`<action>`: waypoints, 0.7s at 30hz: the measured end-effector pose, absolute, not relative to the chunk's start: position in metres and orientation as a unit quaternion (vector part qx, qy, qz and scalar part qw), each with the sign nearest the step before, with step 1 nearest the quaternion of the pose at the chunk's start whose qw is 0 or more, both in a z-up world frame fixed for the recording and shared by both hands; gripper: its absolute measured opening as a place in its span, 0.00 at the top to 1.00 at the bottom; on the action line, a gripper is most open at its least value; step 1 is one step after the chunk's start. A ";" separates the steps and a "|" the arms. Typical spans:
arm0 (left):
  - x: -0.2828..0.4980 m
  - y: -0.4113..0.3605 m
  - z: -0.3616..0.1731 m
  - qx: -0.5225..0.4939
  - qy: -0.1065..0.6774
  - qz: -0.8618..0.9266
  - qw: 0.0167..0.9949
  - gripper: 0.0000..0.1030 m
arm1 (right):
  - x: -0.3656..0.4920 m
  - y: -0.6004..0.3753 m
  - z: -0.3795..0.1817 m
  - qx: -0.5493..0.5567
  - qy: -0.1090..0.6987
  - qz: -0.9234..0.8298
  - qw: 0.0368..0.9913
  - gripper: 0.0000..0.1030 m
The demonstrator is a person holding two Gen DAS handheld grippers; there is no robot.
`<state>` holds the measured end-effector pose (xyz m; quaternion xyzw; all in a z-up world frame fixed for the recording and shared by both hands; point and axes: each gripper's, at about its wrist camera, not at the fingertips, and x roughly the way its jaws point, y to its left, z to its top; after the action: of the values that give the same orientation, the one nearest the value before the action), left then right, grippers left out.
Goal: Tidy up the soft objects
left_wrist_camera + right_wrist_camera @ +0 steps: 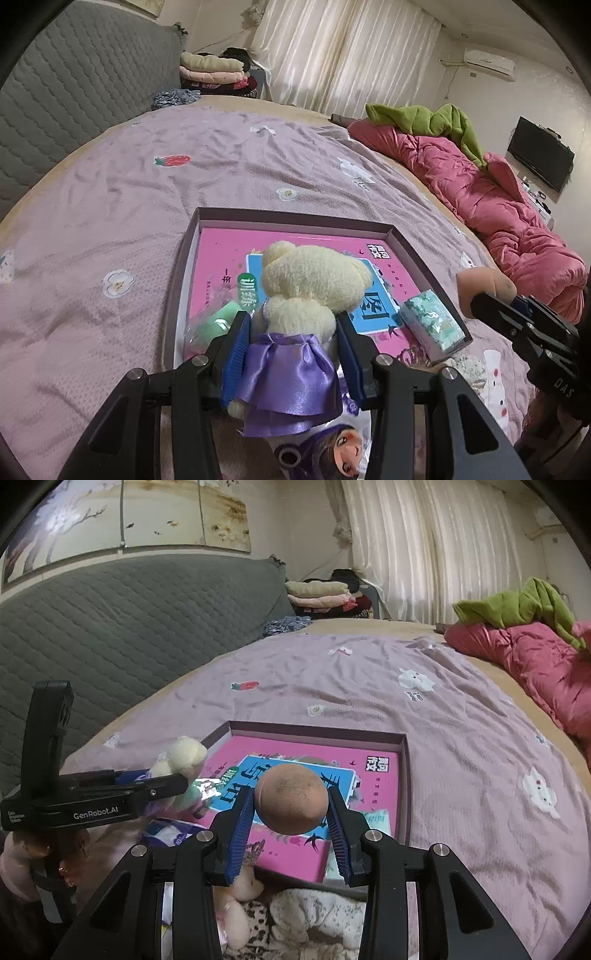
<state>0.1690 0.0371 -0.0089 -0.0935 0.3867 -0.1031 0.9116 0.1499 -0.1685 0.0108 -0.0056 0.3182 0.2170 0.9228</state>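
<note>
My left claw [291, 328] clamps a cream plush toy [314, 280], my right claw [291, 812] a brown ball [291, 799]; both held over the shallow box [295, 218] for stowing.

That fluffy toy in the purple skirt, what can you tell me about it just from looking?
The plush toy is a small stuffed animal of pale cream, fuzzy fabric, with a rounded head and a shiny purple satin skirt gathered round its middle. Its face is turned away, so only the back shows. The left gripper holds it, blue pads pressing its body from both sides, above the near part of the shallow box with the pink bottom. It looks clean and whole.
</note>
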 end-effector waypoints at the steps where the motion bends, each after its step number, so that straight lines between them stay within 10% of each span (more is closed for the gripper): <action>1: 0.171 0.036 -0.009 -0.091 0.386 -0.104 0.912 0.56 | 0.151 -0.167 0.010 -0.007 0.319 0.218 0.922 0.61; 21: 0.212 0.023 -0.031 -0.071 0.422 -0.121 0.895 0.55 | 0.183 -0.155 -0.021 -0.048 0.370 0.194 0.907 0.61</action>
<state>0.2122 0.0230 -0.0314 -0.0712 0.4224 -0.1213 0.8954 0.1829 -0.1553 -0.0205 -0.0480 0.3702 0.1936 0.9073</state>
